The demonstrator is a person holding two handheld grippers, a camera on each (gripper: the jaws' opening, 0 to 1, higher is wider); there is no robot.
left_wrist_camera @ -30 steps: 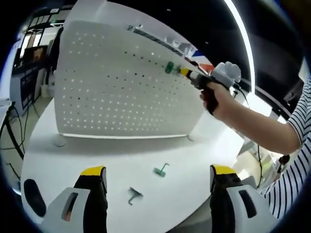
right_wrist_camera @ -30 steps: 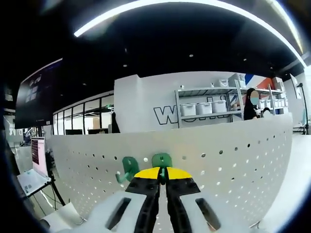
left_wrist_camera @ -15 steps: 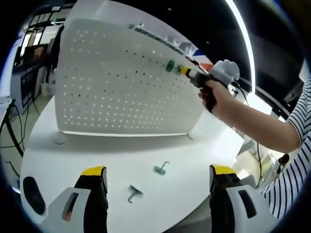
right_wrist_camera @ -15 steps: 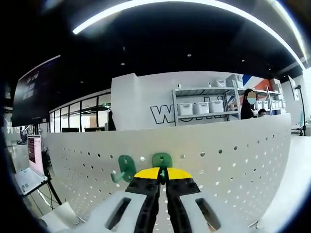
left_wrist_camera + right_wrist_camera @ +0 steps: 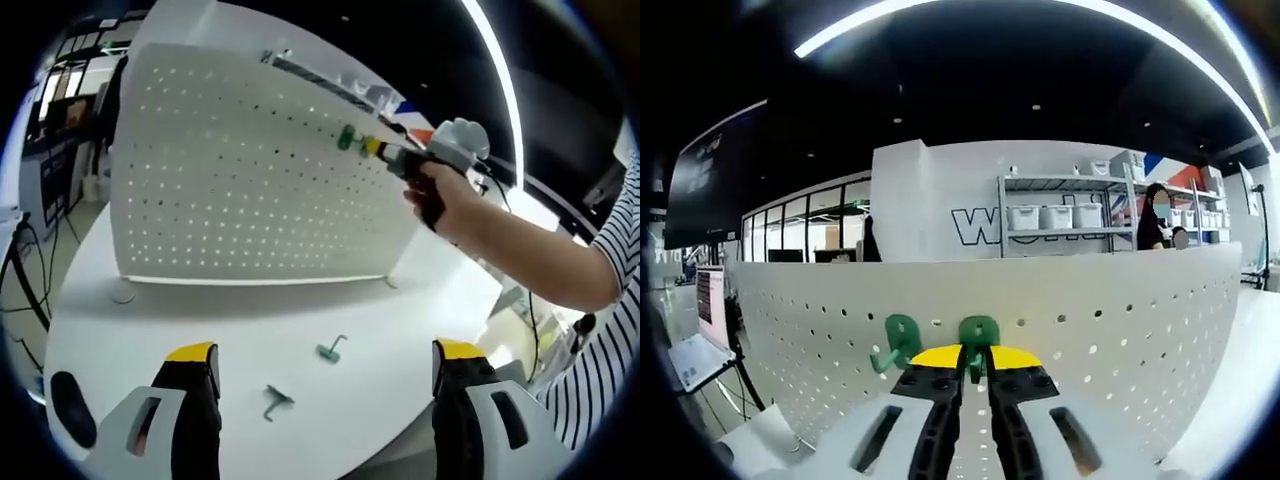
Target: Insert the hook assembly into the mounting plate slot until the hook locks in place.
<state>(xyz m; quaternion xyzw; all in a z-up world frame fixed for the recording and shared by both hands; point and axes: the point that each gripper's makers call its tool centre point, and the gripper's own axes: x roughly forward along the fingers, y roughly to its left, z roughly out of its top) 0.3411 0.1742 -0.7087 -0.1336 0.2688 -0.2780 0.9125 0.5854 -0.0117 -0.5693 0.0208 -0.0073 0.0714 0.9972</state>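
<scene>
The white pegboard (image 5: pixel 240 170) stands upright on the round white table (image 5: pixel 150 330). High on its right side, a person's hand holds my right gripper (image 5: pixel 372 147) against it, with a green hook (image 5: pixel 347 137) at the tips. In the right gripper view the gripper (image 5: pixel 975 358) is shut on this green hook (image 5: pixel 979 332), which is pressed to the pegboard (image 5: pixel 1120 320). A second green hook (image 5: pixel 898 340) hangs in the board just to its left. My left gripper (image 5: pixel 325 356) stands open low over the table. Two loose hooks lie there, one green (image 5: pixel 331 349) and one grey (image 5: pixel 275 402).
A dark oval object (image 5: pixel 72 422) lies at the table's near left edge. The person's arm and striped sleeve (image 5: pixel 610 300) reach in from the right. Behind the board there are shelves with white bins (image 5: pixel 1060 215) and a person standing. A laptop on a stand (image 5: pixel 695 360) is off to the left.
The right gripper's jaws have parted slightly around the green hook, which stays against the board. Hand and gripper have edged a little up the pegboard. The left gripper has held still.
</scene>
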